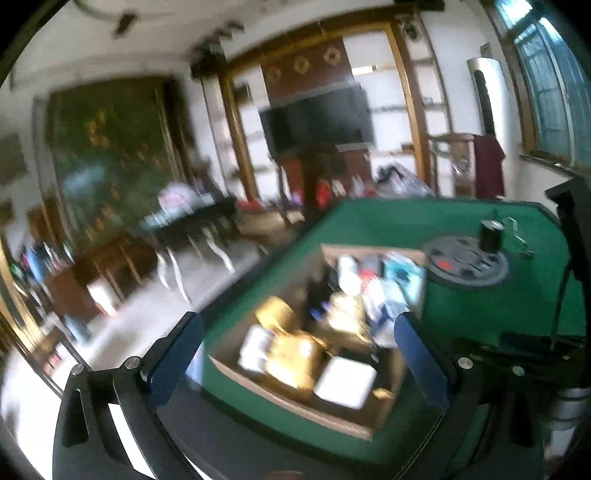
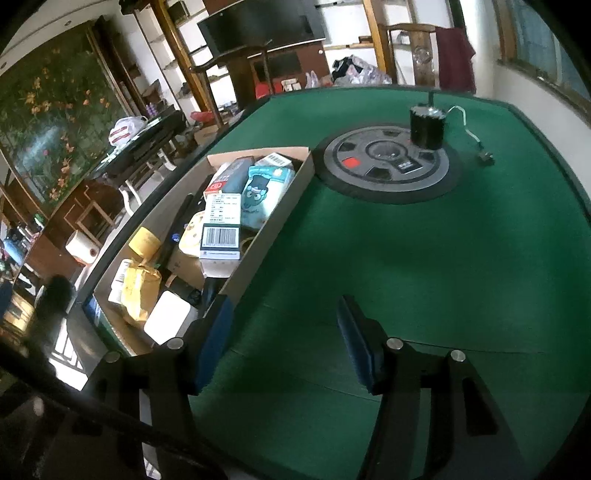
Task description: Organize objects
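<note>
Green felt covers the bench (image 2: 424, 258), with a cluttered living room behind it: a dark TV (image 2: 258, 18), a flower painting (image 2: 48, 125), wooden chairs. Your cardboard box (image 2: 275, 206) sits along the bench's left edge, packed with stuff: a white barcode carton (image 2: 221, 229), a teal cartoon pouch (image 2: 264, 192), a yellow crumpled bag (image 2: 140, 291), a yellow tape roll (image 2: 144, 242), a flat white box (image 2: 170, 321). Beyond the box lies a round grey disc (image 2: 388, 162) set in the felt, with a black cylinder (image 2: 426, 125) standing on its far rim and a white cable (image 2: 469, 133) trailing right. Your right gripper (image 2: 284, 343) hovers over bare felt just beside the box's near corner, fingers (image 2: 354, 339) partly apart, nothing between them. Your left gripper (image 1: 295, 362) hangs above the near end of the box, view blurred, fingers (image 1: 417, 362) spread wide, empty, framing the white box and yellow bag below.
</note>
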A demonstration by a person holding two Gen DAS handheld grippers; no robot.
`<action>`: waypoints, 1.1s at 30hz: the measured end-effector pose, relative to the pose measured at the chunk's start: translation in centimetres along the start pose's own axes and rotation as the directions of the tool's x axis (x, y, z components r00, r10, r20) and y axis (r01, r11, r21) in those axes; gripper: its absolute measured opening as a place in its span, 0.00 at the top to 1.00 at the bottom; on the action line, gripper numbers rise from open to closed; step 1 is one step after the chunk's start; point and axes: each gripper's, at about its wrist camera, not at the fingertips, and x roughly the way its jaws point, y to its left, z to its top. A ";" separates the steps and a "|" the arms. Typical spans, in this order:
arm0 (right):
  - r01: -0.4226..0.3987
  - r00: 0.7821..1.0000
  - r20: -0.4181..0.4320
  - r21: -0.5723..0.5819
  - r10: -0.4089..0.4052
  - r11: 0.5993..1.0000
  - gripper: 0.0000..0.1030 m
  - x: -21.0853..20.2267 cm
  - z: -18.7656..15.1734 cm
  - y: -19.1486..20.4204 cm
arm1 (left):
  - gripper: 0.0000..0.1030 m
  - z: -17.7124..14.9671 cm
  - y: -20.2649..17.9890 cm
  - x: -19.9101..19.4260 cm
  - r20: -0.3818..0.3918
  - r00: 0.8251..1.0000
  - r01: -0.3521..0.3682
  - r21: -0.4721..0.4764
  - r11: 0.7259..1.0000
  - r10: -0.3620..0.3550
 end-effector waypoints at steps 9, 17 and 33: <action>0.061 0.997 0.049 -0.037 -0.059 0.997 0.40 -0.9 -1.0 -0.1 | 0.02 -0.6 1.6 1.5 -0.128 0.987 0.080 -0.121 0.989 -0.095; 0.098 0.995 0.046 -0.105 -0.094 0.990 0.40 0.0 -1.6 1.4 | 0.02 -1.1 1.6 1.6 -0.125 0.987 0.089 -0.084 0.992 -0.099; 0.179 0.983 0.013 -0.219 -0.181 0.959 0.40 2.2 -3.6 5.4 | 0.02 -2.6 5.2 4.5 -0.172 0.980 0.070 -0.149 0.986 -0.096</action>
